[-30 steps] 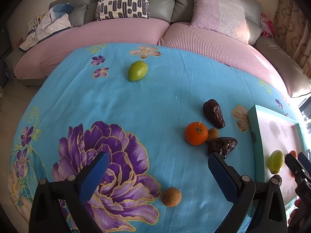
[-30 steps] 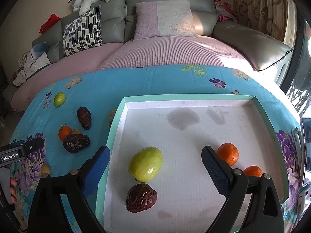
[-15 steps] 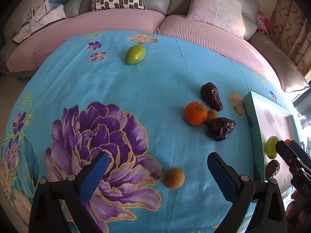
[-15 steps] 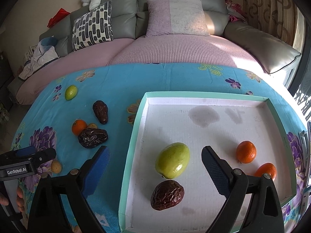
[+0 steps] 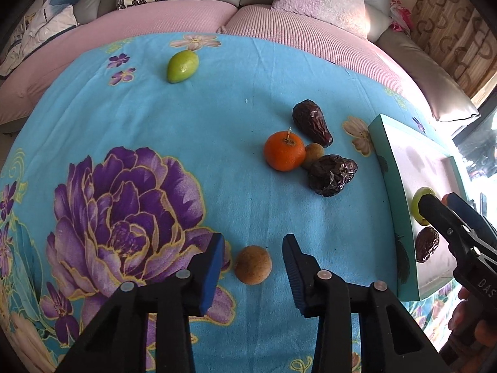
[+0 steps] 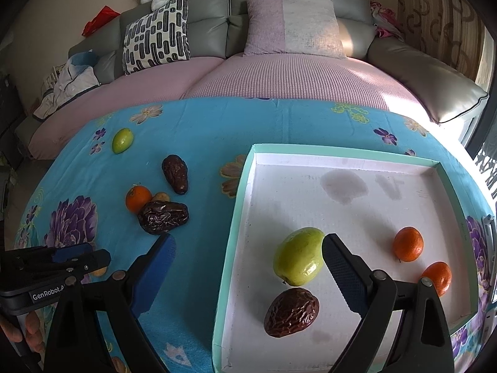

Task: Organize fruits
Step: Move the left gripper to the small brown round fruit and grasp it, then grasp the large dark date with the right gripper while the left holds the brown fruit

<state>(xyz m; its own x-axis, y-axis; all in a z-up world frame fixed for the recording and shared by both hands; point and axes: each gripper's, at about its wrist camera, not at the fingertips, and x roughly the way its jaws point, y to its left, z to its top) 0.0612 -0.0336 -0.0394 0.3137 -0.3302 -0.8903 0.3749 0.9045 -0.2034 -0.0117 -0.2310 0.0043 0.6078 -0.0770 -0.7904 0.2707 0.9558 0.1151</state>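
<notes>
My left hand-held gripper point(image 5: 252, 256) sits low over the tabletop, covered by a turquoise cloth with a big purple flower print point(image 5: 130, 199), its blue-padded fingers apart on either side of a small round tan-brown fruit point(image 5: 253, 264), near it on both sides but with a gap showing, so nothing is clamped. Farther ahead on the cloth lie a bright orange tangerine with a short stem point(image 5: 284, 150), a second small tan fruit point(image 5: 314, 154) tucked just beside it, and two wrinkled dark brown dates, one long point(image 5: 312, 122) and one crumpled point(image 5: 331, 175). A smooth green oval fruit point(image 5: 182, 66) lies well apart from them, near the far edge of the cloth. My right hand-held gripper point(image 6: 247, 248) hangs with its fingers wide apart, straddling the left wall of a shallow mint-green tray with a white floor point(image 6: 239, 205). Inside the tray lie a large yellow-green mango-shaped fruit point(image 6: 298, 256), a wrinkled dark brown date point(image 6: 291, 312) just in front of it, and two small orange tangerines point(image 6: 408, 244) near the right wall.
</notes>
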